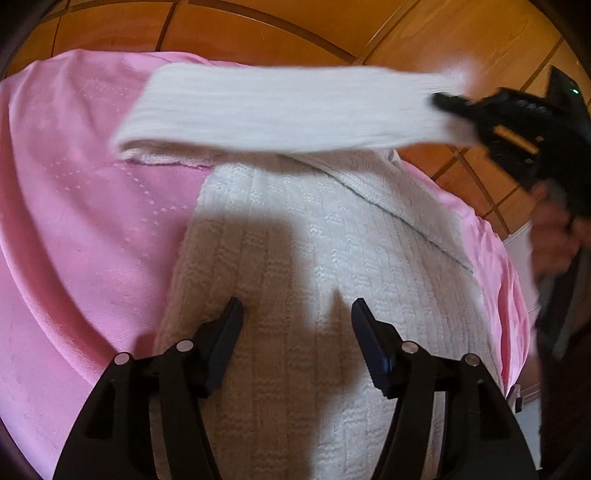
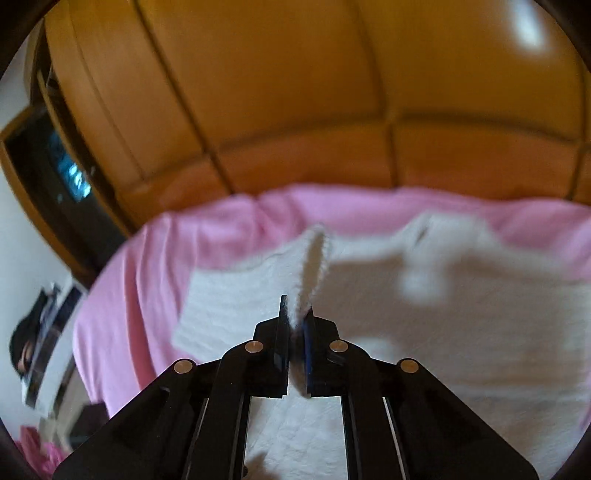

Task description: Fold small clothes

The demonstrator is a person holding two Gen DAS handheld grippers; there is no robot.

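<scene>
A white knitted sweater [image 1: 295, 258] lies flat on a pink bedspread [image 1: 85, 229]. My left gripper [image 1: 297, 314] is open and empty, hovering just above the sweater's body. My right gripper [image 1: 443, 101] is shut on the end of the sweater's sleeve [image 1: 277, 110] and holds it lifted and stretched across above the body. In the right wrist view the right gripper [image 2: 296, 317] pinches the sleeve's edge [image 2: 314, 266], and the sweater [image 2: 443, 314] spreads below on the bedspread [image 2: 147, 266].
A wooden wardrobe [image 2: 295, 92] stands behind the bed, also in the left wrist view [image 1: 258, 26]. A dark screen [image 2: 70, 173] sits at the left. Boxes and clutter [image 2: 44, 339] lie beside the bed's left edge.
</scene>
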